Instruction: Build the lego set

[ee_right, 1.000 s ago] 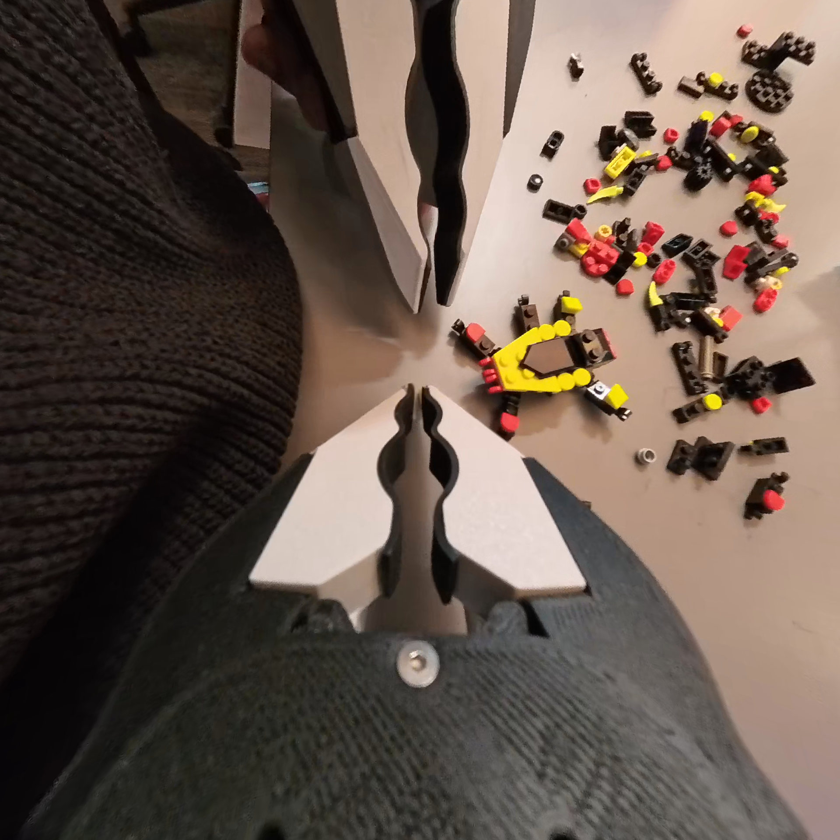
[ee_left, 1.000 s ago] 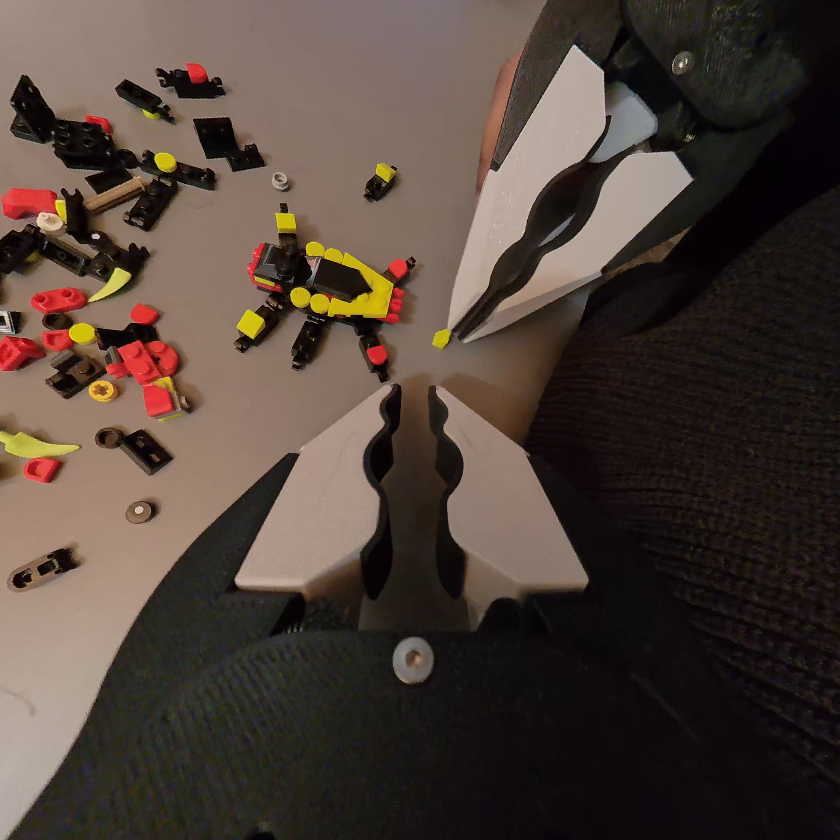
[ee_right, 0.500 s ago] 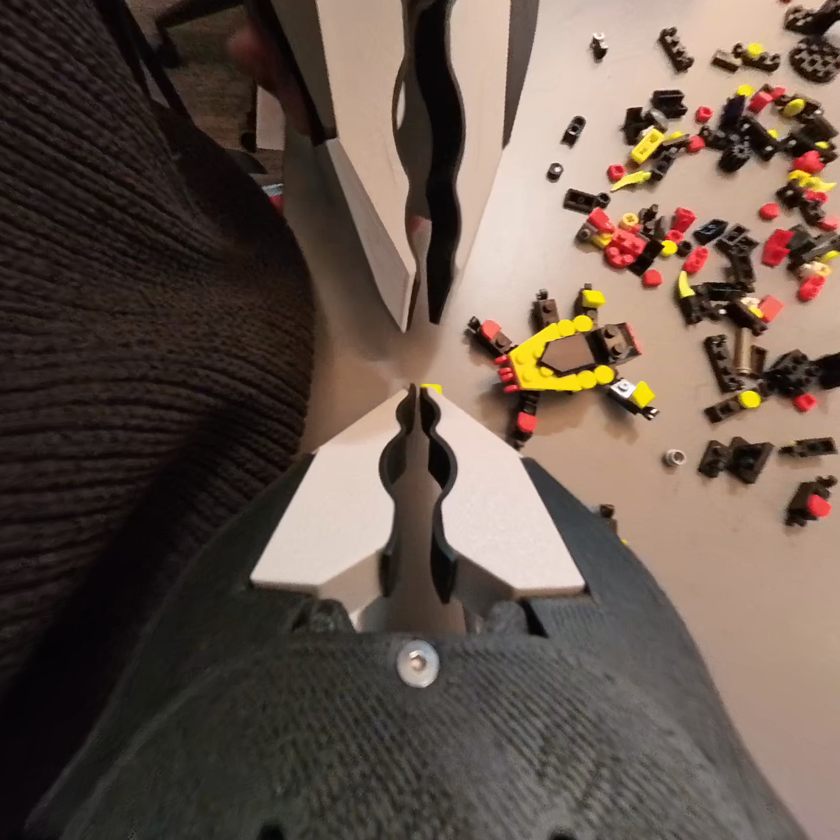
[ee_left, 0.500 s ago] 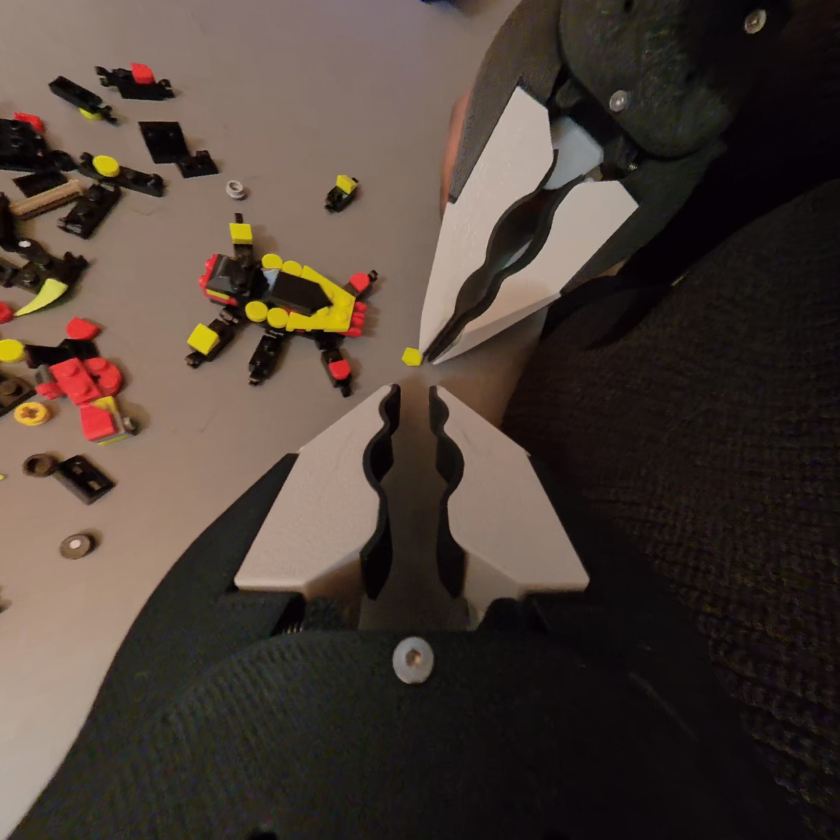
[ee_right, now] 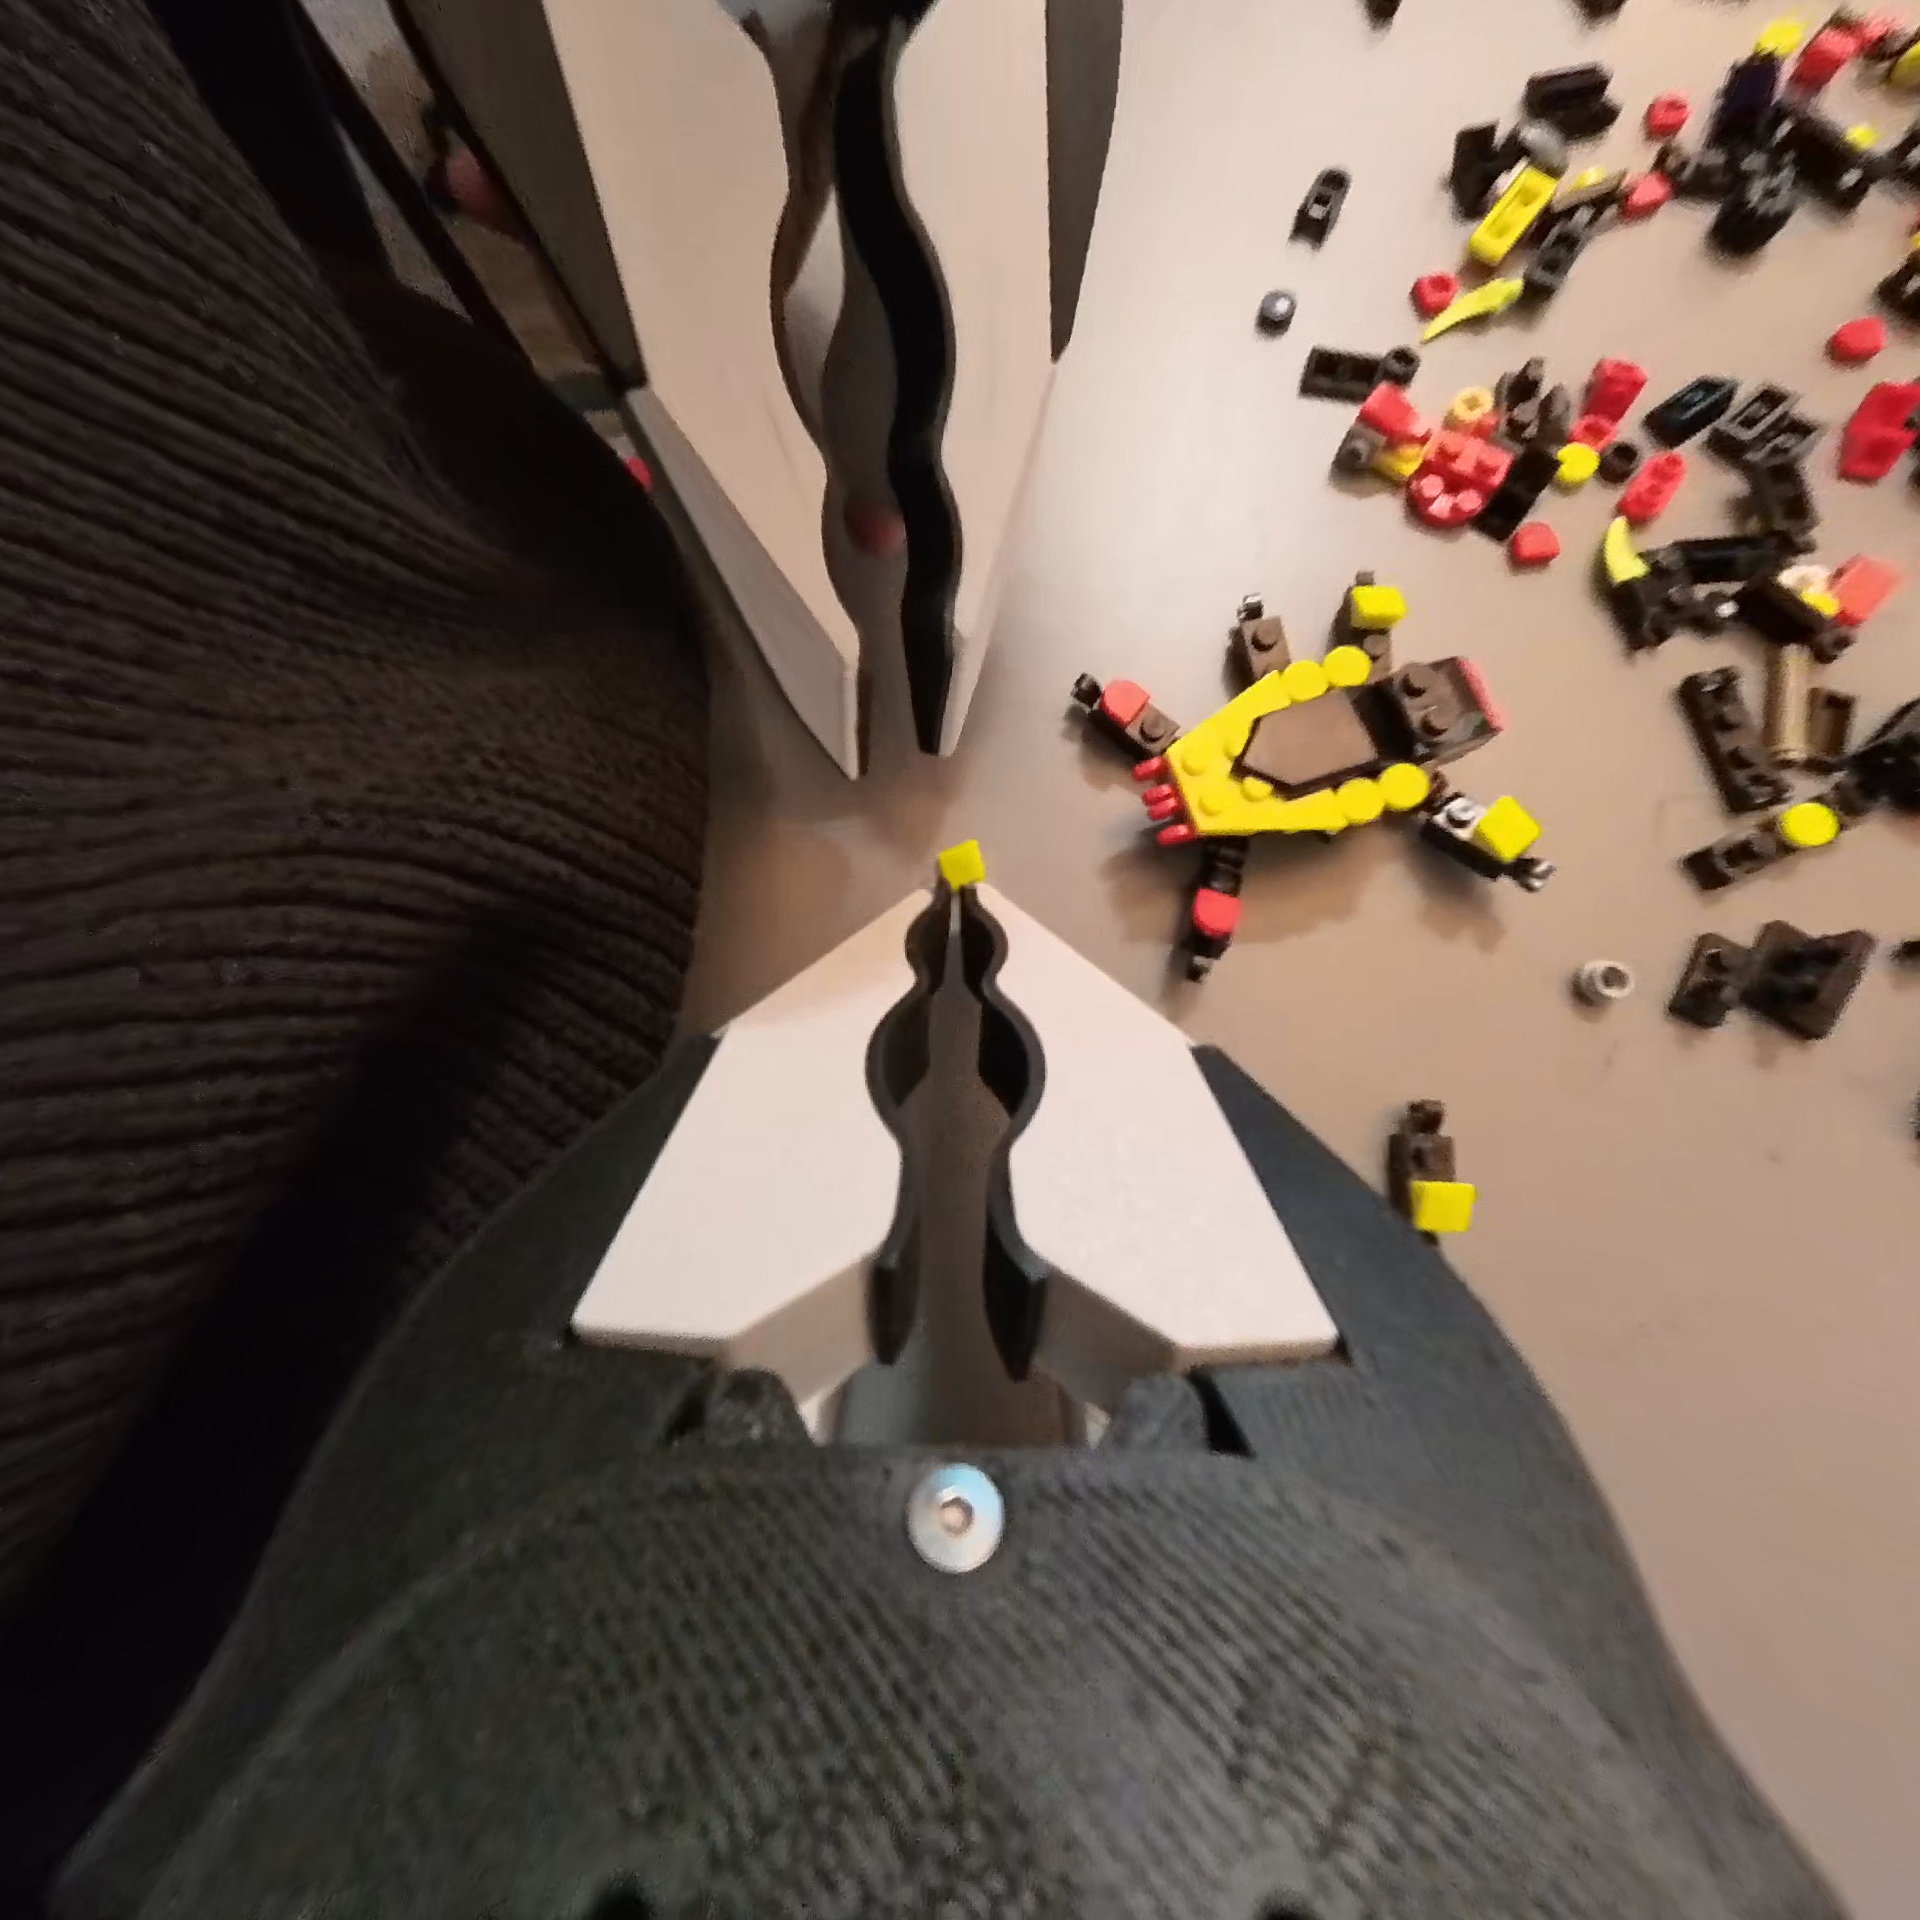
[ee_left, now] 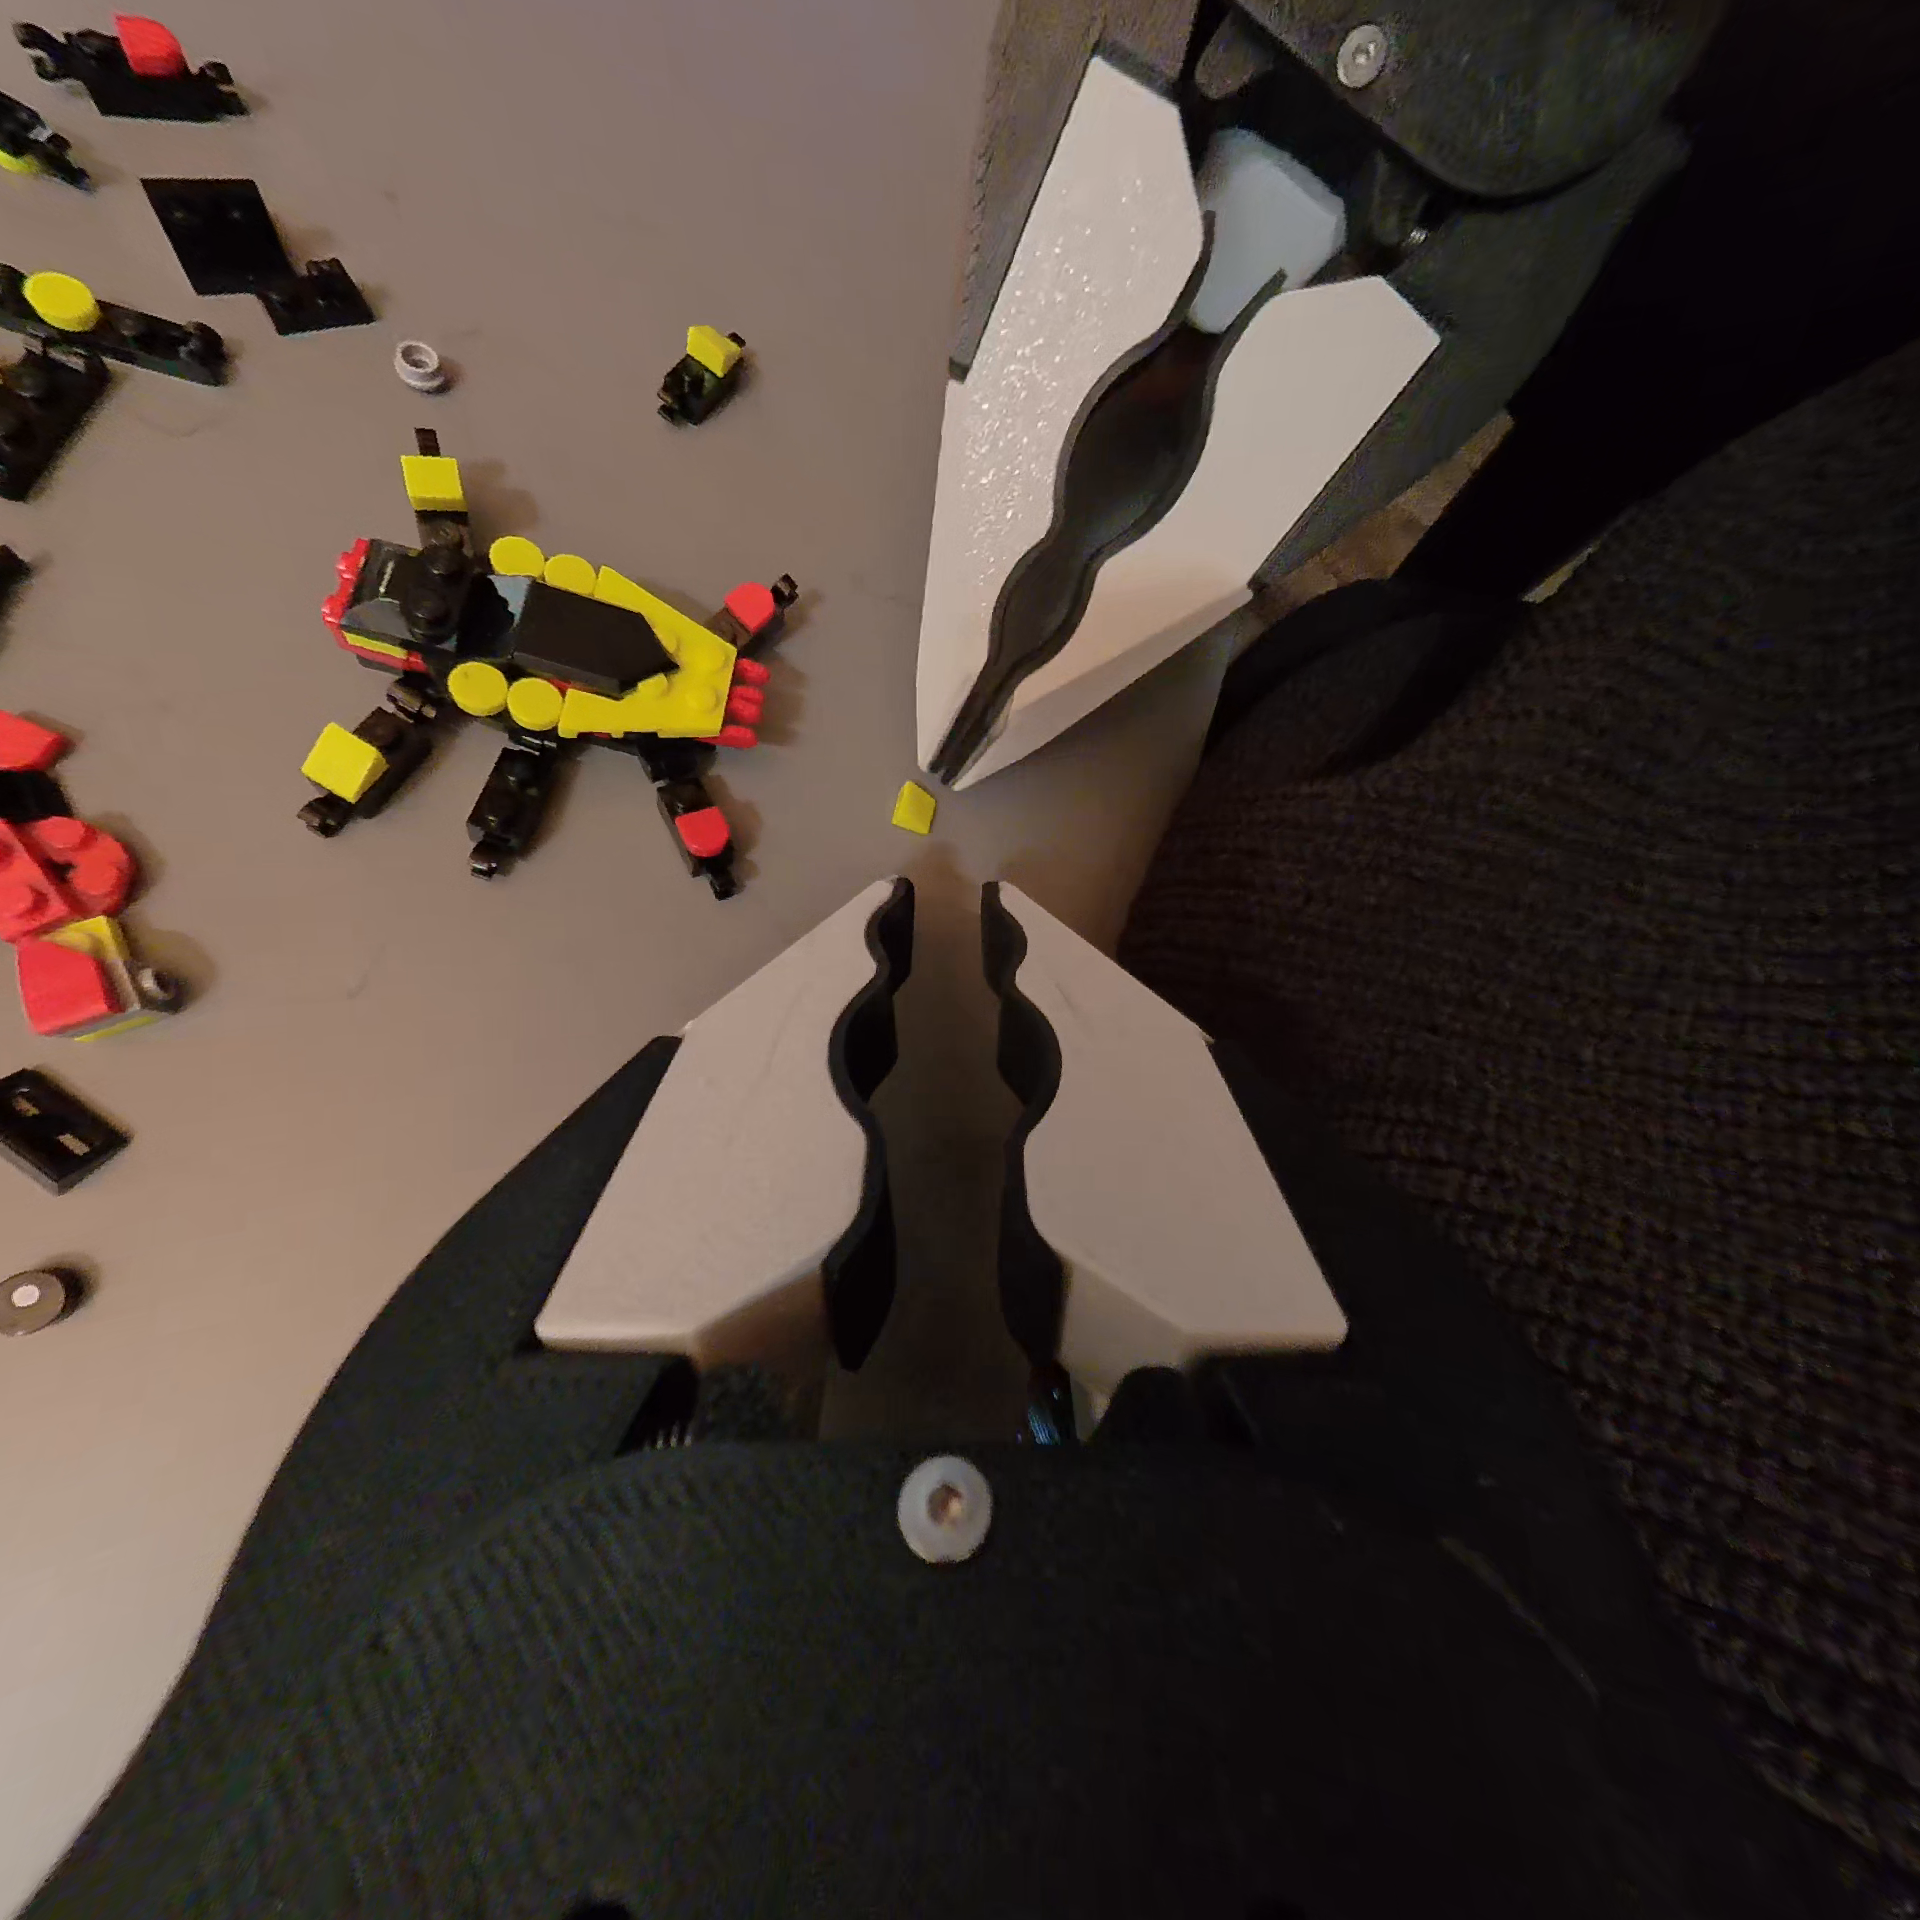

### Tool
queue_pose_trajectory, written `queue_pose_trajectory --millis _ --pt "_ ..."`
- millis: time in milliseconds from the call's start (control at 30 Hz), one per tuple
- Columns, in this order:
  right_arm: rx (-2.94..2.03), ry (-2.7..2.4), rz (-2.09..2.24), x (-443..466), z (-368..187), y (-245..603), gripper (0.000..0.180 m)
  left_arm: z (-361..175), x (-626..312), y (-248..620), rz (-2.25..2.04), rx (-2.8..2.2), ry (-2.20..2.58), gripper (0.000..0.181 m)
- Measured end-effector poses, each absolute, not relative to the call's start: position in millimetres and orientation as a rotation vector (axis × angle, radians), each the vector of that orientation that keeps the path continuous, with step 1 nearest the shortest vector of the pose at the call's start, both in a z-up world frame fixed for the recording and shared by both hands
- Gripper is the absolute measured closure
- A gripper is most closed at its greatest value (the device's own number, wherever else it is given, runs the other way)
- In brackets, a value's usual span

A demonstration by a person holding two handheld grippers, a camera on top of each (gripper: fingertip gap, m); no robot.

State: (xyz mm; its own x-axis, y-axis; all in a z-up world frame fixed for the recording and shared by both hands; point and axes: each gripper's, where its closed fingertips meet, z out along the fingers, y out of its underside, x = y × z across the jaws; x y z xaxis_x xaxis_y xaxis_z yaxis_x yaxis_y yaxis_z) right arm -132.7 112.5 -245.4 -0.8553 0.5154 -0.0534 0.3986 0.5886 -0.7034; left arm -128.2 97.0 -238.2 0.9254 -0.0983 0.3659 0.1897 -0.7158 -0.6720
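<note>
Right hand-held gripper (ee_right: 956, 902) pinching small yellow tile (ee_right: 959, 864) at tips; left hand-held gripper (ee_left: 943, 885) slightly open, empty

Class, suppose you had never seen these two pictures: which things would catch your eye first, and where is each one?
First, the half-built yellow, black and red lego model with jointed legs, lying alone on the grey table. Next, the tiny yellow tile pinched at the very tip of the right tongs, with the left tongs slightly open just opposite it. Beyond the model, loose red, black and yellow pieces lie scattered.
</note>
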Motion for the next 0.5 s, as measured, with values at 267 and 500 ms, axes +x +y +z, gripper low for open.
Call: queue_pose_trajectory --millis 267,500 --pt "-0.741 -2.732 1.193 -125 -247 85 0.168 -244 -136 92 -0.435 -2.359 -0.080 0.171" --pt "-0.868 -2.578 1.249 -142 -230 113 0.172 -243 -155 99 -0.211 -2.366 -0.232 0.148"
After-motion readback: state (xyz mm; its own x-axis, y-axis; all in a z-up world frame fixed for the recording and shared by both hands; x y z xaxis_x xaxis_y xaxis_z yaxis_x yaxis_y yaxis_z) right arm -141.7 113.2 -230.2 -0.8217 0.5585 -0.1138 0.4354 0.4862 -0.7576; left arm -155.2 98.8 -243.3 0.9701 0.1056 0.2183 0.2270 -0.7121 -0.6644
